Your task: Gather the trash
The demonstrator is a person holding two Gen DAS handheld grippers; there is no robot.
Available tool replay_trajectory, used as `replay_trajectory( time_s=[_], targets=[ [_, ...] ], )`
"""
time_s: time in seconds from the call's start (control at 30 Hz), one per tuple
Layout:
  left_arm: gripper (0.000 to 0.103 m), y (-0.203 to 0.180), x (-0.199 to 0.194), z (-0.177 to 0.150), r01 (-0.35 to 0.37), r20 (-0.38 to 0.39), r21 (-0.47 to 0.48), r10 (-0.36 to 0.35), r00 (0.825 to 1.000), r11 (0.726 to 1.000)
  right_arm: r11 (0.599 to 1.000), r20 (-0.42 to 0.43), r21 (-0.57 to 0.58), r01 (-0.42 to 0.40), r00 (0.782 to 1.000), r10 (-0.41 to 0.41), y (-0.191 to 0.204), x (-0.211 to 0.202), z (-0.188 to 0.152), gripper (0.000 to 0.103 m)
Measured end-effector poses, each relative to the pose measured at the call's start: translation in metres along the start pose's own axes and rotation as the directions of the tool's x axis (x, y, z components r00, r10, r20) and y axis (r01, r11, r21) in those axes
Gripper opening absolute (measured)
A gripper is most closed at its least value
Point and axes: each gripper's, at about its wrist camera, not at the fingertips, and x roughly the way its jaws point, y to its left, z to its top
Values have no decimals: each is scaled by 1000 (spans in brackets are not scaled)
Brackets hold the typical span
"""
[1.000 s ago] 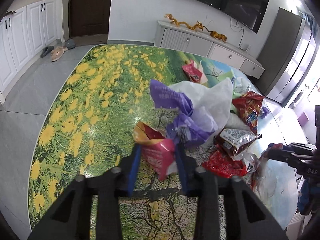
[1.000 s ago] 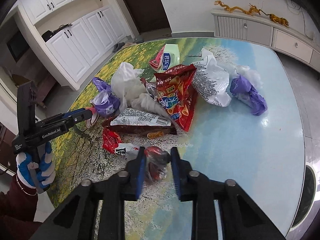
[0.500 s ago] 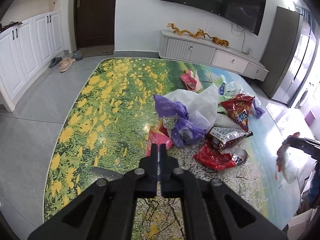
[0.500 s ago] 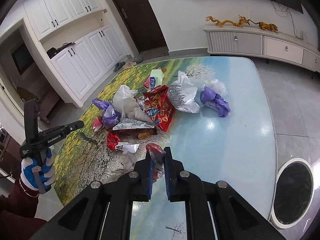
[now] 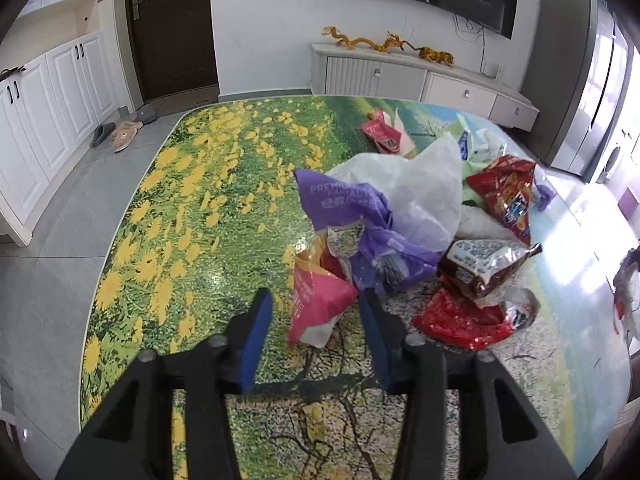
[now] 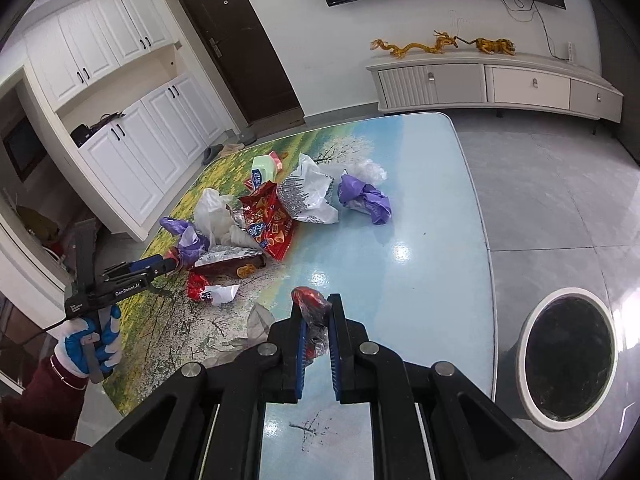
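A pile of wrappers and bags lies on the picture-printed table (image 5: 192,208). My left gripper (image 5: 316,312) is open, its blue pads on either side of a pink and orange snack bag (image 5: 316,300) at the near edge of the pile. A purple bag (image 5: 352,208) and a white plastic bag (image 5: 416,188) lie just behind it. My right gripper (image 6: 317,320) is shut on a red and clear wrapper (image 6: 310,304), held above the table's blue end. The left gripper also shows in the right wrist view (image 6: 160,266).
A round bin with a white rim (image 6: 568,356) stands on the floor to the right of the table. A red chip bag (image 6: 266,220), a brown packet (image 6: 228,260), a crumpled purple bag (image 6: 366,200) and a red wrapper (image 5: 460,316) lie on the table.
My left gripper was shut and has opened around the pink snack bag again. My right gripper has lifted and drawn back with the red wrapper, bringing the bin closer in view.
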Motion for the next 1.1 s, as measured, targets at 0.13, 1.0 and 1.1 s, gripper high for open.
replay_trajectory(
  time_s=[0.13, 1.0, 1.1],
  targets=[
    [21, 5, 3, -6, 1, -5, -13, -1, 1000, 1000, 1000, 11, 4, 19, 1000, -19, -6, -5, -2, 10],
    [20, -327, -34, 93, 578, -80, 328, -588, 805, 747, 835, 108, 310, 454, 856, -506, -235, -111, -13, 10],
    [20, -389, -8, 98, 626, -153, 340, -616, 773, 702, 811, 79, 352, 468, 848, -524, -271, -112, -17, 12]
  ],
)
